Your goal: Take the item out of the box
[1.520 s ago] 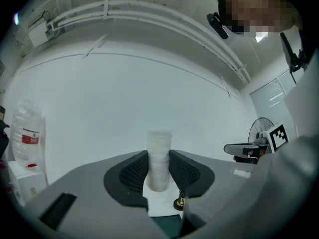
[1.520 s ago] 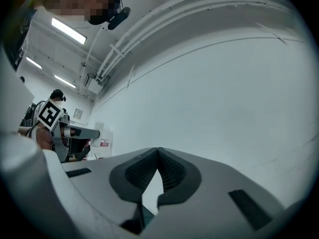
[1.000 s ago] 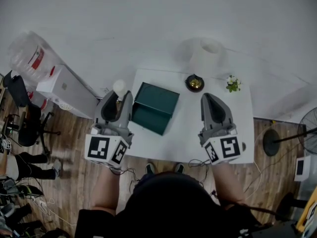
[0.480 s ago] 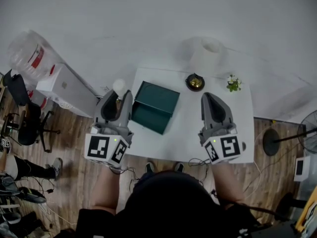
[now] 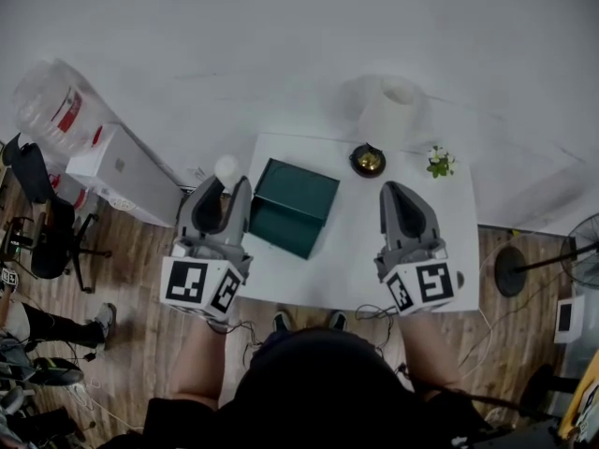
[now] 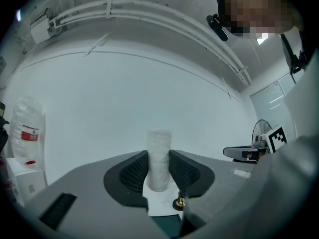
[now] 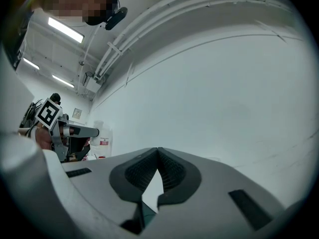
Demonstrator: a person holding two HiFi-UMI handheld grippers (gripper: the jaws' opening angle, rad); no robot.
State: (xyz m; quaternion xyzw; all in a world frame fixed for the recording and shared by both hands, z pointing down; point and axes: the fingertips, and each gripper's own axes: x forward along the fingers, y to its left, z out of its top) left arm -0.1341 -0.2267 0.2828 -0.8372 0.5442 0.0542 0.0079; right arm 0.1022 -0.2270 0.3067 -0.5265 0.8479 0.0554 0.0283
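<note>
Left gripper at the left edge of the tabletop, jaws apart, gripping nothing. Right gripper jaws pressed together, empty. Dark green box on tabletop, just beside left gripper

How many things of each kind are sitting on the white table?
Box: 1
Bell: 1
Plant: 1
Paper roll: 1
Total: 4
</note>
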